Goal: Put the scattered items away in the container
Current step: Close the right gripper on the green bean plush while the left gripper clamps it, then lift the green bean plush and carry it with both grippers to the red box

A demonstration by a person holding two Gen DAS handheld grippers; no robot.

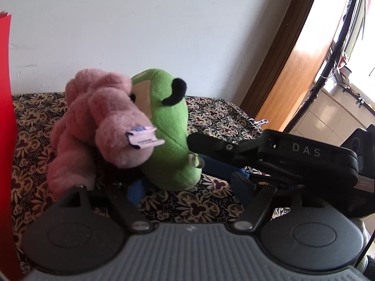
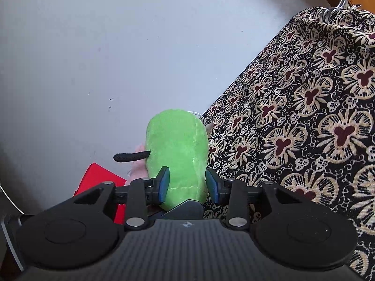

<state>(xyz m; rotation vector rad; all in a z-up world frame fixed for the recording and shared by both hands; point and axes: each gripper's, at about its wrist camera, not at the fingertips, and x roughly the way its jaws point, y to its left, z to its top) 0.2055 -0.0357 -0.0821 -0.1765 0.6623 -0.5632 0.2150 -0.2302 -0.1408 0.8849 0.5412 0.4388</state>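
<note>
A pink plush toy [image 1: 93,128] with a white tag sits in front of my left gripper [image 1: 131,185], pressed against a green plush toy [image 1: 168,135]. My left gripper's blue pads [image 1: 137,190] are mostly hidden under the pink plush; the jaws look closed on its lower part. My right gripper [image 2: 187,185] is shut on the green plush toy [image 2: 177,149], blue pads [image 2: 164,182] on both sides. The right gripper also shows in the left wrist view [image 1: 269,157], reaching in from the right. A red container wall [image 1: 5,117] stands at the left and shows in the right wrist view [image 2: 98,180].
The toys are over a black floral-patterned cloth [image 1: 211,201] [image 2: 304,117]. A pale wall [image 1: 164,35] is behind. A wooden door frame [image 1: 293,65] and a black cable [image 1: 328,70] are at the right.
</note>
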